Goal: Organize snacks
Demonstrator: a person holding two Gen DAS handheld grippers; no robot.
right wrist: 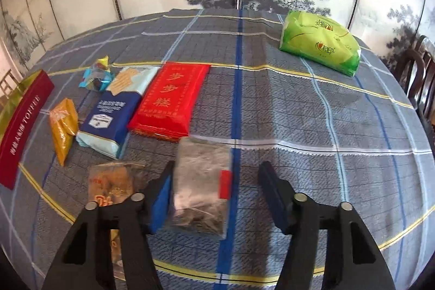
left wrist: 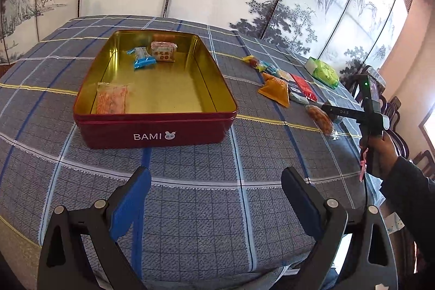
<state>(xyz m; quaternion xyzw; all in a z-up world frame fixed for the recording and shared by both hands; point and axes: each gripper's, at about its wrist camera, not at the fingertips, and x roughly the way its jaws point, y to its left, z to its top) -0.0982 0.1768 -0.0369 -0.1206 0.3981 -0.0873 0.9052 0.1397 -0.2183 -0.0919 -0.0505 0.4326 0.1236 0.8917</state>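
1. Hovering over the checked tablecloth (left wrist: pixel 190 208), left gripper (left wrist: pixel 216 178) is spread wide w/ nothing between; red tin (left wrist: pixel 155 129) ahead holds three snack packets.
2. Right gripper (right wrist: pixel 214 175) straddles a clear dark-filled packet (right wrist: pixel 201 189), jaws apart, right pad clear; red packet (right wrist: pixel 170 97) just beyond.

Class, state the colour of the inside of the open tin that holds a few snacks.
Shiny gold inside the tin, red outside; clearest in the left wrist view.

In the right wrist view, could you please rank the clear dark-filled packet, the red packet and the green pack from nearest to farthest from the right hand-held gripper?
1. Clear dark-filled packet, between the right hand-held gripper fingers.
2. Red packet, ahead, slightly left.
3. Green pack, far right.
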